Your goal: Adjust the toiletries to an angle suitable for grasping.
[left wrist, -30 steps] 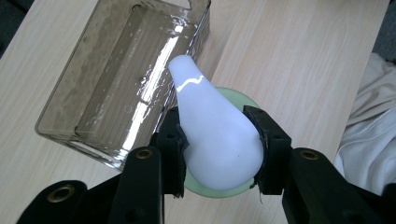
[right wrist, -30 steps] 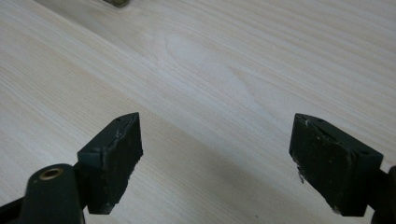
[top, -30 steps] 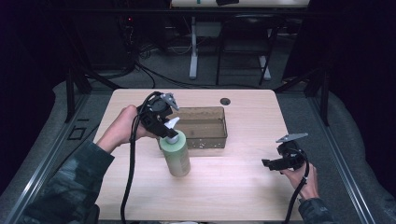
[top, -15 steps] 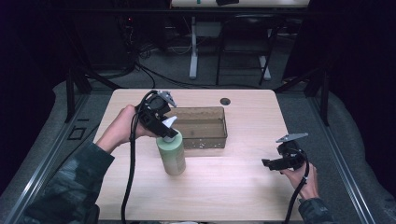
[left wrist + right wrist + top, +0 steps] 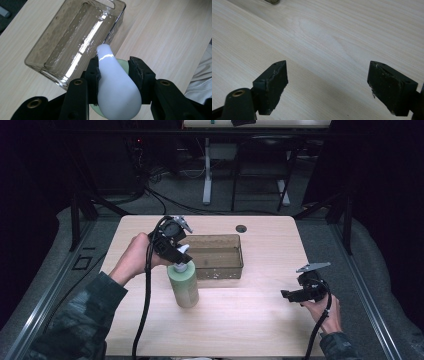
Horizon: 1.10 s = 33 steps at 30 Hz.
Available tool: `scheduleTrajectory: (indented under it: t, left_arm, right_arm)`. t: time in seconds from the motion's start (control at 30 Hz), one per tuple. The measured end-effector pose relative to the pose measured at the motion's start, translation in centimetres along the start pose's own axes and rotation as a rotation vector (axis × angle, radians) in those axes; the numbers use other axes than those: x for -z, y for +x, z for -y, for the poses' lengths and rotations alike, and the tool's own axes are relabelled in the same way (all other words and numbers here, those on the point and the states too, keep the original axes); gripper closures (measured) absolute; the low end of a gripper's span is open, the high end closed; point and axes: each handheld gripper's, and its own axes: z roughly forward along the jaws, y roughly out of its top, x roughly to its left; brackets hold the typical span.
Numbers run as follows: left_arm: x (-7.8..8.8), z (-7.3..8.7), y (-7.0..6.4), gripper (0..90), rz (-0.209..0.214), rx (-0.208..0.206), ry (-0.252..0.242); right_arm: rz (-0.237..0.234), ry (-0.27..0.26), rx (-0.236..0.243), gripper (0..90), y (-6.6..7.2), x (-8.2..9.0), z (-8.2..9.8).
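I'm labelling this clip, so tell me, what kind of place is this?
Probably a lab or data-recording workspace, not a home. A bare wooden table stands alone amid dark surroundings, cables trail across the floor behind it, and a person works a green pump bottle with the cabled left gripper.

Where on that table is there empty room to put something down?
Bare wood lies between the green bottle and the right hand-held gripper, and right of the clear bin. It's crowded around the left hand-held gripper, bottle and bin.

Overhead camera faces forward — tool cameras close on table [image 5: 240, 320].
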Motion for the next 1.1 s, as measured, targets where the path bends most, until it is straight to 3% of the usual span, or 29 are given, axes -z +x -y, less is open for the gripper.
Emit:
scheduleTrajectory:
  t: [0.2, 0.47, 0.63, 1.1]
  left_arm:
    - [0.0, -0.2, -0.1, 62.9, 0.004, -0.052, 0.028]
    - [0.1, 0.0, 0.1, 63.0, 0.012, -0.054, 0.023]
    - [0.2, 0.1, 0.2, 63.0, 0.01, -0.059, 0.027]
    - [0.9, -0.2, 0.2, 63.0, 0.011, -0.065, 0.027]
  right_arm:
    - [0.004, 0.009, 0.002, 13.3, 0.0, -0.1, 0.0]
    - [0.004, 0.045, -0.003, 0.0, -0.1, -0.8, 0.1]
    - [0.001, 0.068, -0.003, 0.0, -0.1, -1.1, 0.2]
    - [0.013, 0.064, 0.012, 0.0, 0.0, -0.9, 0.1]
